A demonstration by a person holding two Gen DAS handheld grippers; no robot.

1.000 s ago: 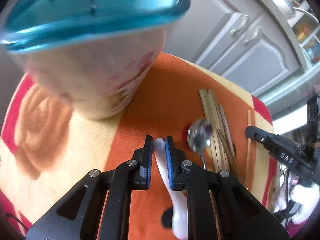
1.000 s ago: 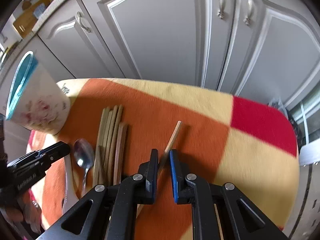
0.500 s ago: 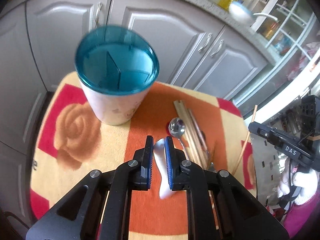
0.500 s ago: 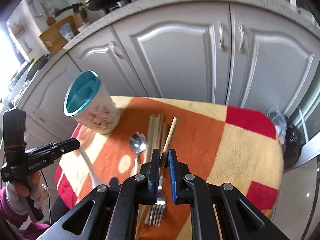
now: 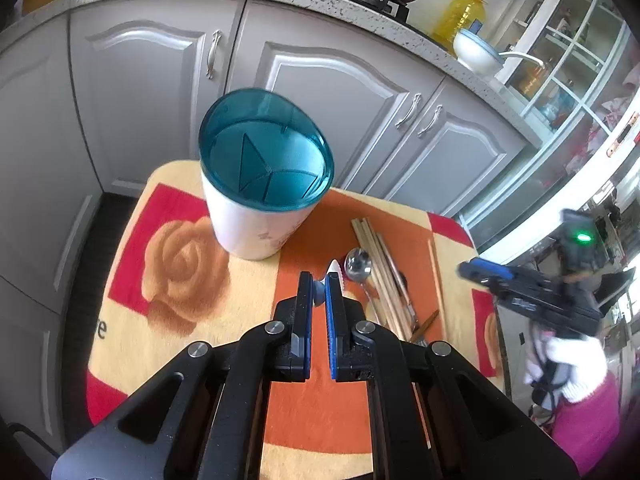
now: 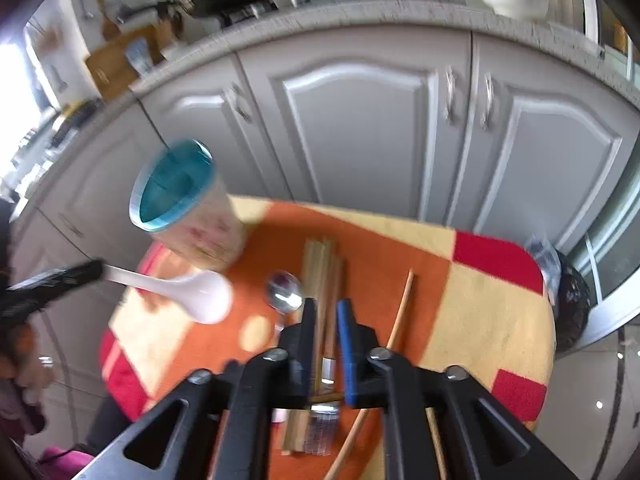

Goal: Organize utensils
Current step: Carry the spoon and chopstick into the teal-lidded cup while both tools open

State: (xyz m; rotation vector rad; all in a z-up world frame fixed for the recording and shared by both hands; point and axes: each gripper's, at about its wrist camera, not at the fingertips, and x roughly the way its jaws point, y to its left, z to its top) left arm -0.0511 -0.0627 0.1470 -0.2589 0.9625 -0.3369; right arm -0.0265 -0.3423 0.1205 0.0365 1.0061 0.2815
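A white utensil holder with a teal divided insert (image 5: 264, 184) stands at the table's back left; it also shows in the right wrist view (image 6: 188, 208). My left gripper (image 5: 319, 288) is shut on a white plastic spoon (image 6: 192, 292), held in the air; only its tip (image 5: 333, 269) shows above the fingers. My right gripper (image 6: 325, 312) is open and empty above the bundle of wooden chopsticks (image 6: 320, 272). One loose chopstick (image 6: 400, 308) lies on the cloth to its right. A metal spoon (image 5: 358, 266) lies beside the chopsticks (image 5: 384, 276).
An orange, yellow and red cloth (image 5: 180, 268) covers the small table. A fork (image 6: 322, 428) lies under the right gripper. Grey cabinet doors (image 6: 360, 128) stand right behind the table. The right gripper shows at the left view's right edge (image 5: 520, 292).
Both grippers rose and pulled back from the table. The left one lifted the white spoon. The right one opened, and the chopstick it held now lies on the cloth.
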